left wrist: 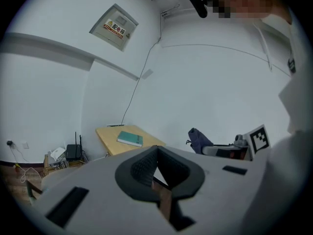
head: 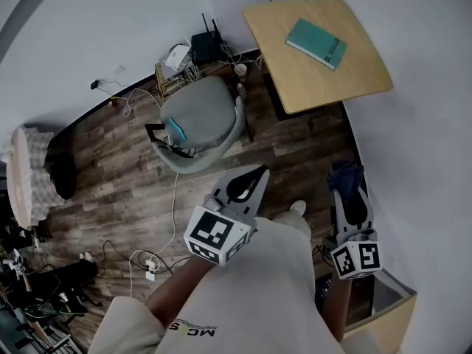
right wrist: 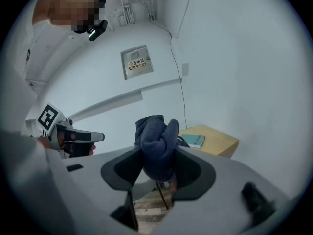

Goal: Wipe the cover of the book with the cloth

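A wooden table (head: pixel 346 80) is seen at the upper right of the head view, and a teal book (head: pixel 316 43) is laid on it. The left gripper (head: pixel 259 172) is clenched empty. A dark cloth (head: pixel 344 174) is pinched by the right gripper (head: pixel 348 186) at lower right.

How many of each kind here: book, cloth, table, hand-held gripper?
teal book: 1
dark blue cloth: 1
wooden table: 1
hand-held gripper: 2 (left hand-held gripper shut on nothing; right hand-held gripper shut on the dark blue cloth)
Total: 5
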{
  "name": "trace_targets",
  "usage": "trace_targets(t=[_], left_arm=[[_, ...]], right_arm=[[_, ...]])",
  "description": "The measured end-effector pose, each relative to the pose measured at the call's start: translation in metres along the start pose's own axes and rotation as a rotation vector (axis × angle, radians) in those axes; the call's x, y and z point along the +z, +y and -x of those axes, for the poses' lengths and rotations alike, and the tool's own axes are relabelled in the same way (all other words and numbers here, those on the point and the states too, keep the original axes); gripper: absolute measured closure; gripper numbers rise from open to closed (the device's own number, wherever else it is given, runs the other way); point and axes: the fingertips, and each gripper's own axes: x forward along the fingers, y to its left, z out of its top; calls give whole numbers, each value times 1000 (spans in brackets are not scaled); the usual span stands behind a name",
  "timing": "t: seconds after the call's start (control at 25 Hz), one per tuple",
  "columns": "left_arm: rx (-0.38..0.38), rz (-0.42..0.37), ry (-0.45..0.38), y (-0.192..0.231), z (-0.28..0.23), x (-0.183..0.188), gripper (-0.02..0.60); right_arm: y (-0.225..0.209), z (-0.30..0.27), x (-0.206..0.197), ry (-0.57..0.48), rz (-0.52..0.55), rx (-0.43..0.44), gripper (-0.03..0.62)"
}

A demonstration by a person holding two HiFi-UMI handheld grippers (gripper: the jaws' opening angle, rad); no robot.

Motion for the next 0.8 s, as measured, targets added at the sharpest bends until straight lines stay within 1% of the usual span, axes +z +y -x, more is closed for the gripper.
trace_targets(t=[0.16, 0.24, 0.36, 0.44, 0.56, 0.64, 0.8], left_arm=[[-38, -5, 9, 38, 6, -2, 572], [-46, -6, 9, 53, 10, -1, 572], [-58, 12, 14, 67, 1, 0, 572], [-70, 22, 17, 71, -10, 4, 572], [-84, 15, 22, 80, -36, 14, 572], [-85, 7, 27, 85, -57, 20, 572], [-74, -20, 47, 97, -105, 36, 572]], right_arm=[[25, -23, -6, 25, 66, -36, 410], [37, -33, -10, 36, 62, -39, 409], [38, -45, -9, 47, 62, -50, 409], [33, -53, -3, 48, 58, -61, 409], [19, -73, 6, 44, 47, -73, 409], [4, -89, 7, 43, 36, -72, 408], [-34, -127, 15, 27, -21, -62, 408]])
